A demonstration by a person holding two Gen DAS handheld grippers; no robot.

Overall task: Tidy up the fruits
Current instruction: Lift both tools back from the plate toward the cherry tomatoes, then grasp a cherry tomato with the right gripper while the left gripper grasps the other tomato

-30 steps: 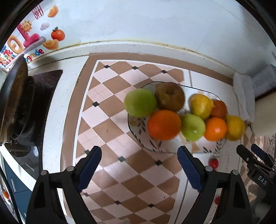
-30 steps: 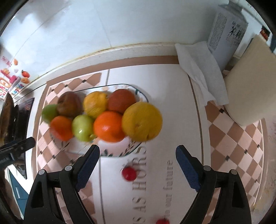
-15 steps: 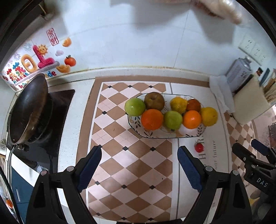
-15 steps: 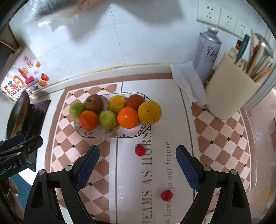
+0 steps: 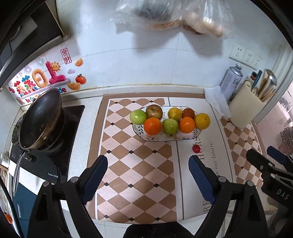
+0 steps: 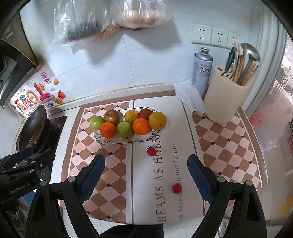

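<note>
A white patterned dish (image 5: 185, 137) (image 6: 141, 140) on the checkered mat holds several fruits: green apples, oranges, yellow citrus and a brown apple (image 5: 154, 111). A small red tomato (image 5: 196, 149) (image 6: 151, 151) lies on the mat just in front of the dish. A second small tomato (image 6: 176, 188) lies nearer, in the right wrist view only. My left gripper (image 5: 147, 178) is open and empty, well back from the dish. My right gripper (image 6: 145, 175) is open and empty, with the nearer tomato between its fingers' line of sight.
A dark pan (image 5: 41, 119) sits on a stove at the left. A utensil holder (image 6: 226, 99), a spray can (image 6: 202, 70) and a white cloth (image 6: 189, 97) stand at the back right. Plastic bags (image 6: 109, 16) hang on the wall. The counter's front edge is close below.
Both grippers have pulled back and up from the dish, so the fruits look smaller and more of the counter and wall shows. Both stay open. The fruits have not moved.
</note>
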